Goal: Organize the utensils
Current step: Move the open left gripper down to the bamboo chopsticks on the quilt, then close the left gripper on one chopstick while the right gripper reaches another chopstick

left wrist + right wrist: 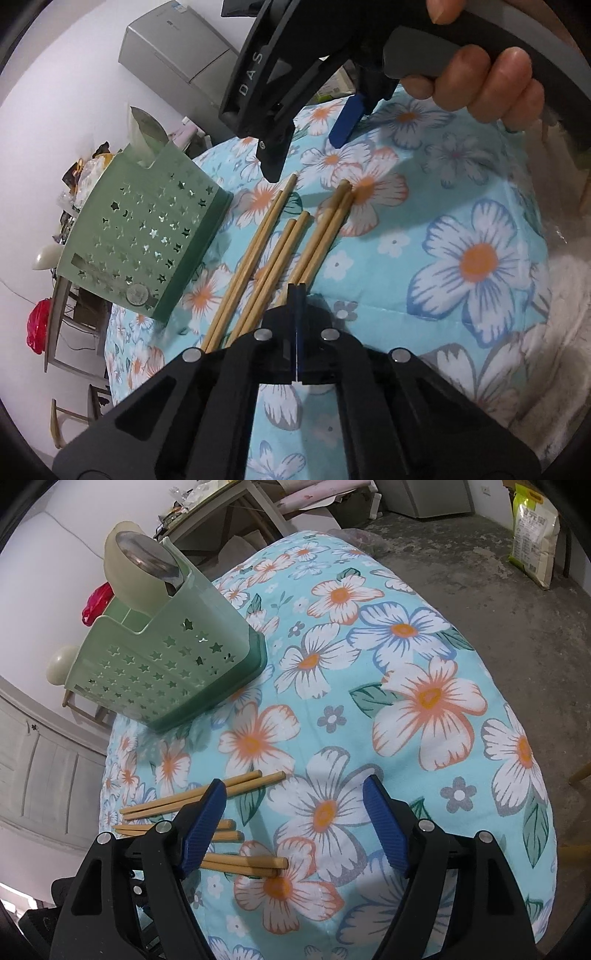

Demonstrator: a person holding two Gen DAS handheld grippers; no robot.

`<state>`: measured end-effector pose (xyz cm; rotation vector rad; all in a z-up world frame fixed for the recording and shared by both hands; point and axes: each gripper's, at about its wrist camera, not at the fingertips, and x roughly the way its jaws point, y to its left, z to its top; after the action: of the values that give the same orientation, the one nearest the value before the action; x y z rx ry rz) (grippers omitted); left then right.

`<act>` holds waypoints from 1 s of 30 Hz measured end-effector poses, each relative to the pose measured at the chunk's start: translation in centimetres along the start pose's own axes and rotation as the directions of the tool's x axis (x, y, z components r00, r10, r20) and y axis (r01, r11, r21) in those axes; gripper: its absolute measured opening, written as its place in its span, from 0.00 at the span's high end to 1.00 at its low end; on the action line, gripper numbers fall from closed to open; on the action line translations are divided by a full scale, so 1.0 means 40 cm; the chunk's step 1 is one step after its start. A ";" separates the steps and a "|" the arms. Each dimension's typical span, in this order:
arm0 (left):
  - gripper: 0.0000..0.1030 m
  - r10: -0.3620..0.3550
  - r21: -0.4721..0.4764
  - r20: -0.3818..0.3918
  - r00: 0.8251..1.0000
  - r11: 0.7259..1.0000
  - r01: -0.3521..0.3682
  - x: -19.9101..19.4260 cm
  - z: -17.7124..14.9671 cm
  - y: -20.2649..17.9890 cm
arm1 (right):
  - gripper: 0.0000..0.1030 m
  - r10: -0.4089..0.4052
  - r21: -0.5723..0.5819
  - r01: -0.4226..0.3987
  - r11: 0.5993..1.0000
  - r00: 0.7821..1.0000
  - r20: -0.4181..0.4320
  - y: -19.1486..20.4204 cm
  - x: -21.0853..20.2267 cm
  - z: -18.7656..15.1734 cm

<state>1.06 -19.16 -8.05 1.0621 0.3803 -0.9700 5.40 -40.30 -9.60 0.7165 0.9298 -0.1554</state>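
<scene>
Chopsticks laid out on your flower-print desk, holder standing beside them.

Your desk (436,635) wears a light-blue cloth with big white, orange and blue flowers; a bare grey floor (517,602) lies past it, with a grey cabinet (177,51) against the white wall. Six wooden chopsticks (266,258) lie in pairs just beside the green star-punched holder (173,668), which stands upright with a spoon (144,557) in it. Your left gripper (297,291) has its jaws together, with nothing seen between them, over the chopstick ends; your right gripper (295,827) holds its jaws apart, empty, above the cloth.
</scene>
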 end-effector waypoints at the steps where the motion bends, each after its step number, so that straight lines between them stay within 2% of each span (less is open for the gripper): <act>1: 1.00 -0.007 -0.001 -0.004 1.000 1.000 0.007 -0.001 -0.001 0.002 | 0.28 0.001 0.001 -0.001 1.000 1.000 0.000 0.000 0.000 0.000; 7: 1.00 -0.011 -0.024 -0.027 1.000 1.000 0.010 -0.013 -0.012 0.012 | 0.28 0.003 0.003 -0.003 1.000 1.000 -0.002 0.001 -0.002 0.000; 11: 0.94 -0.029 -0.113 -0.030 0.999 0.993 0.025 -0.029 -0.033 0.041 | 0.28 0.007 0.006 -0.007 1.000 1.000 -0.004 0.000 -0.001 0.001; 13: 0.82 -0.036 -0.171 -0.029 0.999 0.985 0.030 -0.038 -0.052 0.059 | 0.28 0.008 0.004 -0.008 1.000 1.000 -0.004 0.000 0.000 0.001; 15: 0.74 -0.022 -0.193 -0.034 0.999 0.981 0.015 -0.043 -0.066 0.067 | 0.28 0.009 0.005 -0.009 1.000 1.000 -0.004 -0.002 0.001 0.001; 20: 0.67 0.030 -0.100 -0.043 0.999 0.994 -0.034 -0.031 -0.071 0.046 | 0.25 0.009 0.000 -0.009 1.000 1.000 -0.005 0.002 0.005 0.002; 23: 0.67 0.073 0.017 -0.036 0.997 0.997 -0.073 -0.017 -0.059 0.015 | 0.25 0.010 0.001 -0.010 1.000 1.000 -0.004 0.003 0.005 0.001; 26: 0.71 0.102 0.128 -0.019 0.995 0.987 -0.098 -0.005 -0.045 -0.007 | 0.25 0.017 0.007 -0.017 1.000 1.000 -0.005 0.002 0.005 0.000; 28: 0.83 0.093 0.187 -0.014 0.996 0.978 -0.089 0.002 -0.040 -0.020 | 0.25 0.020 0.009 -0.020 1.000 1.000 -0.005 0.003 0.005 -0.001; 30: 0.89 0.096 0.229 -0.010 0.995 0.969 -0.091 0.008 -0.037 -0.033 | 0.25 0.020 0.009 -0.020 1.000 1.000 -0.004 0.000 0.003 -0.001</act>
<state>0.40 -18.21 -9.71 1.2889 0.2368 -0.9333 5.44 -40.24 -9.71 0.7341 0.9263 -0.1404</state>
